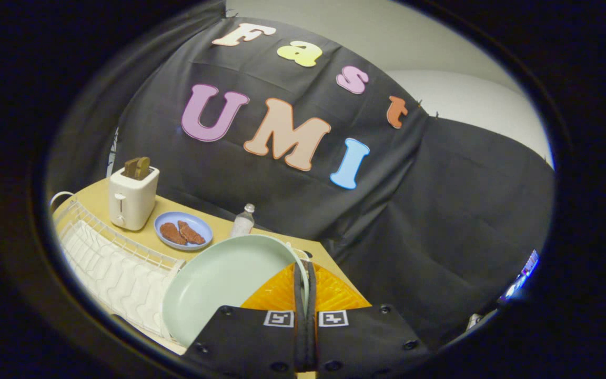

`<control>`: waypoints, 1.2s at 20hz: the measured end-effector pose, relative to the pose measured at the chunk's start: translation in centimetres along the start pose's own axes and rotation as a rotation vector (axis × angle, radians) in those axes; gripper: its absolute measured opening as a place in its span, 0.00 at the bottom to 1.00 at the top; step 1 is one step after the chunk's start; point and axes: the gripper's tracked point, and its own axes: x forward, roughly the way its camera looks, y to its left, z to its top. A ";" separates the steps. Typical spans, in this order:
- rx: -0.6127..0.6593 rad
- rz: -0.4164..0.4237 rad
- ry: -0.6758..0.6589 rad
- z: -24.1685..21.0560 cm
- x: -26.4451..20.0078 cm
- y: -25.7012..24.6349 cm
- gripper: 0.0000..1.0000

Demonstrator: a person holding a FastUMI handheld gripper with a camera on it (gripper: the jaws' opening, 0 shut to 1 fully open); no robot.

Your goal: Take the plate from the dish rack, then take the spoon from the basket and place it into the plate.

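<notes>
Black cloth wall [440, 210] — tan table [198, 213]

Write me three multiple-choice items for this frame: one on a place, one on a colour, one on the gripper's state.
1. Where is the blue dish with the two brown pieces?
A. On the table beside the toaster
B. Inside the rack
C. On top of the bottle

2. What colour is the plate at the fingers?
A. Red
B. Pale green
C. Black

3. What is the gripper doing?
A. Open, well away from the plate
B. Shut on the bottle
C. Shut on the plate's rim

Answers:
1 A: the dish lies on the tabletop right next to the toaster.
2 B: its face is a light green.
3 C: both fingers meet on the plate's edge, which is tilted up over the rack.
</notes>
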 end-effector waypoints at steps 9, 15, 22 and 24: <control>0.107 0.095 0.122 -8.9 0.5 -1.8 0.03; 0.239 0.259 0.173 -12.3 0.7 -0.4 0.03; 0.260 0.356 0.280 -18.9 1.8 0.1 0.03; 0.265 0.371 0.312 -20.7 2.2 0.0 0.03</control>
